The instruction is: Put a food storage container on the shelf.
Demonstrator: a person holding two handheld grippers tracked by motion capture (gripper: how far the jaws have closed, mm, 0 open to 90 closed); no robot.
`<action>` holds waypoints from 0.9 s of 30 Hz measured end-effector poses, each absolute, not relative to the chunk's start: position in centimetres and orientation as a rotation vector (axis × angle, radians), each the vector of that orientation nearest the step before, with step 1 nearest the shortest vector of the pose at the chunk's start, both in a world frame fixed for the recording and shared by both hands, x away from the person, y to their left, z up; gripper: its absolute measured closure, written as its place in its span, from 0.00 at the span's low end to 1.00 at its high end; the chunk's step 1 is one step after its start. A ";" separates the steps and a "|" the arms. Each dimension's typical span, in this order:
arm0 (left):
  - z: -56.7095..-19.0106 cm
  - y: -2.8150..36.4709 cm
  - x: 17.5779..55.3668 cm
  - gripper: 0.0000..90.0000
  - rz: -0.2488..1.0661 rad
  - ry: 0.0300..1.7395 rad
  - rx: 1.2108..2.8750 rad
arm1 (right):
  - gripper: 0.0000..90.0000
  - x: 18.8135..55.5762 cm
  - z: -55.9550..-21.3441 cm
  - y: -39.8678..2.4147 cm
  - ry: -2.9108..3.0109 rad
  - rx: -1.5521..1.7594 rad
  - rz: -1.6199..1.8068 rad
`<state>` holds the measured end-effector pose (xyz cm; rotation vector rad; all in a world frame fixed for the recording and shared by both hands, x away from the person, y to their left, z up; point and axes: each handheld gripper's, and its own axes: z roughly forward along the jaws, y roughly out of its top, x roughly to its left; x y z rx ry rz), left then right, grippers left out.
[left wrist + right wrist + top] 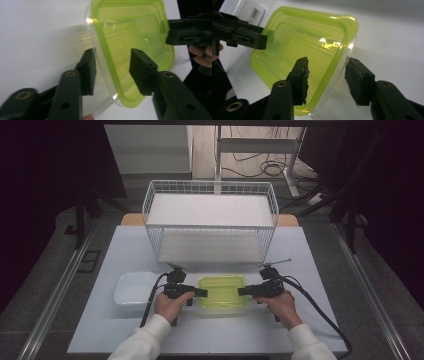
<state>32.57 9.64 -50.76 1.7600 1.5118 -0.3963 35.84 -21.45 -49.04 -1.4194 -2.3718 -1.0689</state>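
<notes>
A clear box with a green lid [221, 291] sits on the white worktop [300, 270], near its front edge and just in front of a white wire basket [210, 220]. A white tub [134, 292] lies beside the box on the person's left, close to it but apart. The left tool [200, 292] comes at the box from its left end and the right tool [244, 291] from its right end, each held level in a hand with a white sleeve behind it. In the left gripper view the left tool [112, 72] straddles the near corner of the box: one jaw lies over the green lid, the other outside the clear wall, and a gap shows between each pad and the plastic, so the jaws are parted around the rim and not pressing on it. The right tool's tip [185, 32] shows farther off in that view, at the far edge of the lid, touching or just short of it. In the right gripper view the right tool [327, 80] stands the same way at its own end: one worn pad over the lid, the other outside the clear wall, with the rim between them and daylight on both sides, so it too is released, not clenched. The left tool [249, 37] shows across the lid at the far rim. The box [302, 60] rests flat on the worktop with its lid on. The tub's label [253, 13] shows beyond the box.
</notes>
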 end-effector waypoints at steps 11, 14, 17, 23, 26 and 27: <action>-50.3 10.6 31.7 0.84 -0.415 1.470 1.709 | 0.87 35.5 -48.4 -22.5 -2.254 -1.441 -1.161; -50.3 10.6 31.5 0.85 -0.407 1.456 1.708 | 0.87 35.3 -48.2 -22.5 -2.267 -1.433 -1.167; -49.7 10.8 31.2 0.87 -0.397 1.425 1.691 | 0.87 35.0 -47.8 -22.8 -2.282 -1.411 -1.199; -48.8 11.0 30.8 0.87 -0.357 1.378 1.704 | 0.87 34.6 -46.9 -22.8 -2.329 -1.360 -1.250; -48.4 11.2 30.6 0.87 -0.345 1.359 1.694 | 0.87 34.4 -46.4 -22.9 -2.346 -1.329 -1.282; -48.2 11.3 30.5 0.87 -0.343 1.353 1.688 | 0.87 34.3 -46.2 -22.9 -2.346 -1.320 -1.294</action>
